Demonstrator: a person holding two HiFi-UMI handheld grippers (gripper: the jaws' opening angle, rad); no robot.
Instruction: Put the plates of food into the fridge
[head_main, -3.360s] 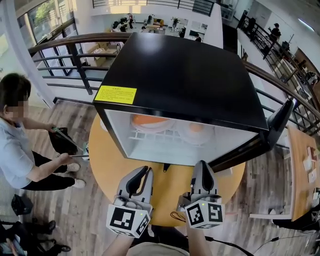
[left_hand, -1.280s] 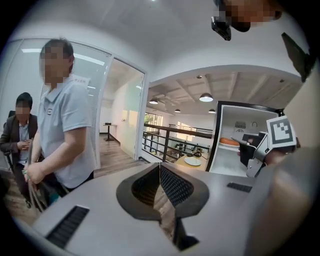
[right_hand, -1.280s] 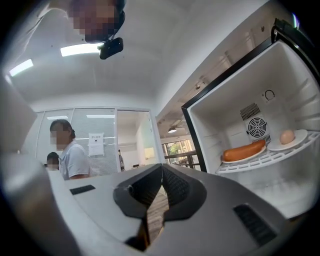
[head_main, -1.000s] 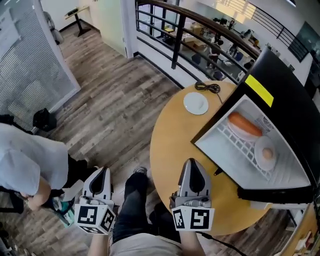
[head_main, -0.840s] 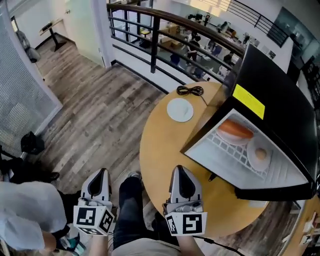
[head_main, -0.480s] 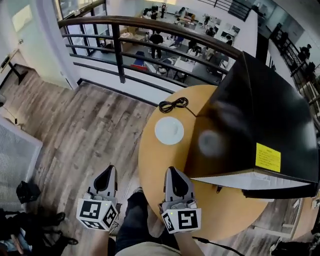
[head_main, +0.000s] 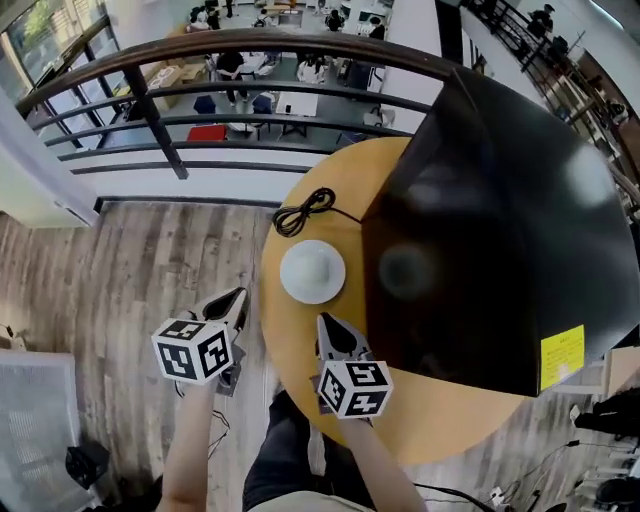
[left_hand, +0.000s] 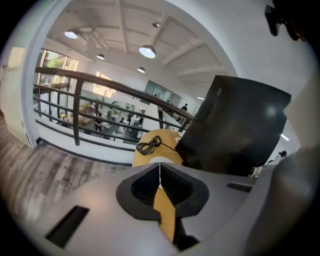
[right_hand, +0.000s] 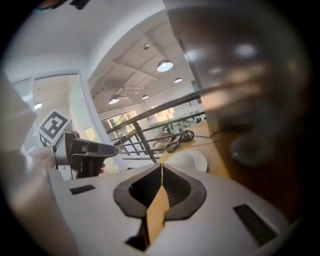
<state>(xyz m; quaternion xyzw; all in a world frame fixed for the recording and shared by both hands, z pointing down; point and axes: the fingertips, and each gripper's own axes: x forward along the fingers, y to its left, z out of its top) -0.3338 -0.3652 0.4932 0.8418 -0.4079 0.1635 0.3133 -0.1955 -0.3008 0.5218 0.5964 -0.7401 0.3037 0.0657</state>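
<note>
Left gripper (head_main: 236, 299) and right gripper (head_main: 326, 324) are both pinched shut and carrying nothing, the left over the floor, the right over the rim of the round yellow wooden table (head_main: 345, 180).

Head view: the person has swung round the table! The boxy black fridge (head_main: 490, 220) now shows only its glossy top and side. A second ago its open front showed two plates of food on the white shelf; they're out of sight now. I'd say the loading is done. A small round white dish (head_main: 312, 271) and a coiled black cable (head_main: 305, 212) sit beside the fridge.

Left gripper view: jaws meet on nothing, fridge ahead to the right.

Right gripper view: jaws together too, the white dish just beyond them, seemingly bare.
</note>
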